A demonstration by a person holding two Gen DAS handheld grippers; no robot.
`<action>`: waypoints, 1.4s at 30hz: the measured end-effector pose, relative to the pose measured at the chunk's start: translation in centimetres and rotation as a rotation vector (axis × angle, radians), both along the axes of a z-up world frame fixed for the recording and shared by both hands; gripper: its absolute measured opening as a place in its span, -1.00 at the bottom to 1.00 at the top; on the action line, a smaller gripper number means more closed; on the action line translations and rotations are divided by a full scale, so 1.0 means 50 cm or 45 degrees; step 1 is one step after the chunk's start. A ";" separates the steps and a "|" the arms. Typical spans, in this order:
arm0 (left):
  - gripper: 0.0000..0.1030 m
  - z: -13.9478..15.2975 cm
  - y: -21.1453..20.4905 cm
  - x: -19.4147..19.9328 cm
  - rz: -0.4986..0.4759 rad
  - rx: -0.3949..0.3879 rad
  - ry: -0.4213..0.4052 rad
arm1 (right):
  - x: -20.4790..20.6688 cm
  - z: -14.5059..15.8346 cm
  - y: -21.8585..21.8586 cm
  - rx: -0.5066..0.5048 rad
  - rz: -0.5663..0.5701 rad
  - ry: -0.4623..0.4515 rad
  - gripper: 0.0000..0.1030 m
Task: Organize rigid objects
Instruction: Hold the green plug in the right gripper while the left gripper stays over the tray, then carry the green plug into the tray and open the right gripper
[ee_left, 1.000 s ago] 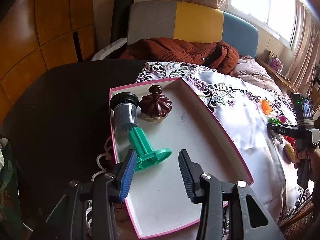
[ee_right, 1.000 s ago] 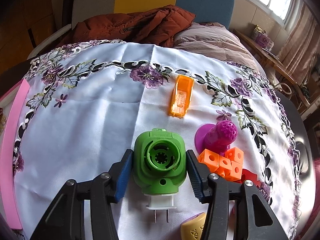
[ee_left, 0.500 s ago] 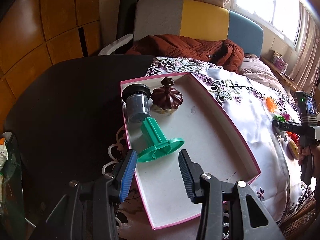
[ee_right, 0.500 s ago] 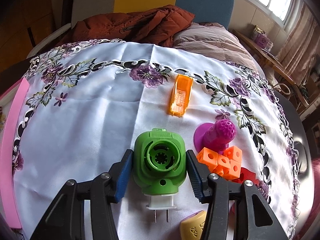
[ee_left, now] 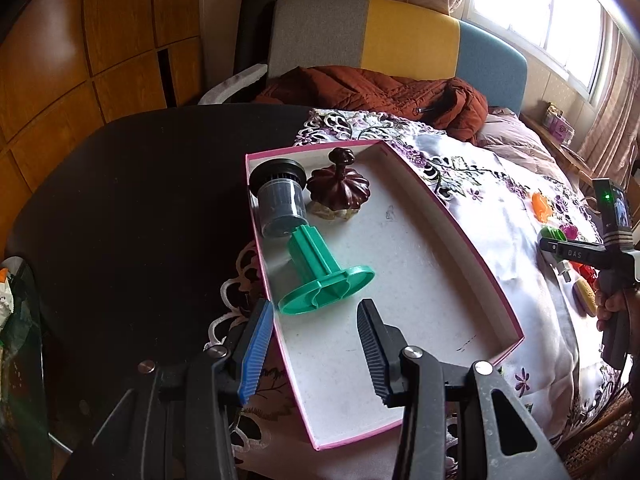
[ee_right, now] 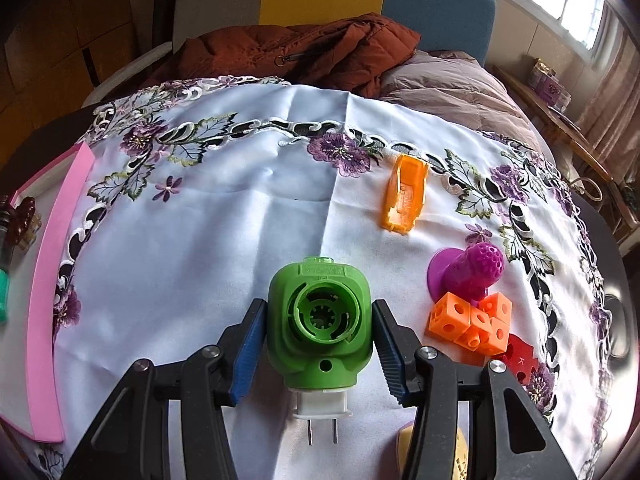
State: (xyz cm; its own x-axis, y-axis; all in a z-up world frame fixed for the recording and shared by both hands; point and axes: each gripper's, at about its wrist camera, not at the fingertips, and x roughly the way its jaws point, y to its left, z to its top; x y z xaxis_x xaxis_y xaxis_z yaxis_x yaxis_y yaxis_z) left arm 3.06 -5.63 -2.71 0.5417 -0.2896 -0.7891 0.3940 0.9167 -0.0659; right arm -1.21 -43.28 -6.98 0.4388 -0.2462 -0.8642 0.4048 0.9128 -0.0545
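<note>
A pink-rimmed white tray (ee_left: 416,280) holds a teal spool (ee_left: 320,276), a dark grey jar (ee_left: 280,200) and a maroon lid (ee_left: 340,186). My left gripper (ee_left: 316,350) is open and empty over the tray's near left corner. My right gripper (ee_right: 316,348) straddles a green plug-in device (ee_right: 320,320) lying on the white cloth; its pads sit beside the body with small gaps, jaws open. The tray's pink edge (ee_right: 44,300) shows at the left of the right wrist view. The right gripper (ee_left: 580,256) also shows in the left wrist view.
On the floral cloth (ee_right: 224,240) lie an orange clip (ee_right: 406,196), a magenta stand (ee_right: 472,268), orange cubes (ee_right: 472,320), a red block (ee_right: 520,360) and a yellow piece (ee_right: 432,452). A brown jacket (ee_right: 304,48) and pillow lie behind. The dark tabletop (ee_left: 132,200) is left of the tray.
My left gripper has drawn back and left, so the tray sits farther right in view. The right gripper has stayed around the green device.
</note>
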 end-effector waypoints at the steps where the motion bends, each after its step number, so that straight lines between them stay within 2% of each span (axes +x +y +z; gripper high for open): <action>1: -0.15 -0.001 0.003 -0.001 0.000 -0.003 0.000 | -0.003 0.008 0.003 -0.009 -0.003 -0.009 0.02; 5: -0.15 -0.007 0.017 0.000 0.019 -0.007 0.001 | -0.012 0.049 0.030 0.000 0.016 -0.087 0.02; 13: -0.15 -0.012 0.036 0.004 0.043 -0.024 0.005 | -0.003 0.113 0.136 0.014 0.154 -0.195 0.02; 23: -0.15 -0.025 0.065 0.011 0.090 -0.040 0.029 | 0.038 0.151 0.321 0.066 0.416 -0.264 0.02; 32: -0.15 -0.037 0.109 0.025 0.183 -0.053 0.052 | 0.101 0.118 0.442 0.120 0.576 -0.185 0.02; 42: -0.15 -0.051 0.131 0.039 0.199 -0.057 0.068 | 0.216 0.027 0.505 0.195 0.594 -0.063 0.03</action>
State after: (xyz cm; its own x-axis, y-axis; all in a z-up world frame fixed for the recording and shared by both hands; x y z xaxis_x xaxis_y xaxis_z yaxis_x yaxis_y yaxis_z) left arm 5.03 0.92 -5.23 0.5404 -0.2409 -0.8062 0.2420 0.9622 -0.1253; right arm 9.59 -18.02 -5.63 0.5133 0.1147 -0.8505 -0.0502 0.9933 0.1037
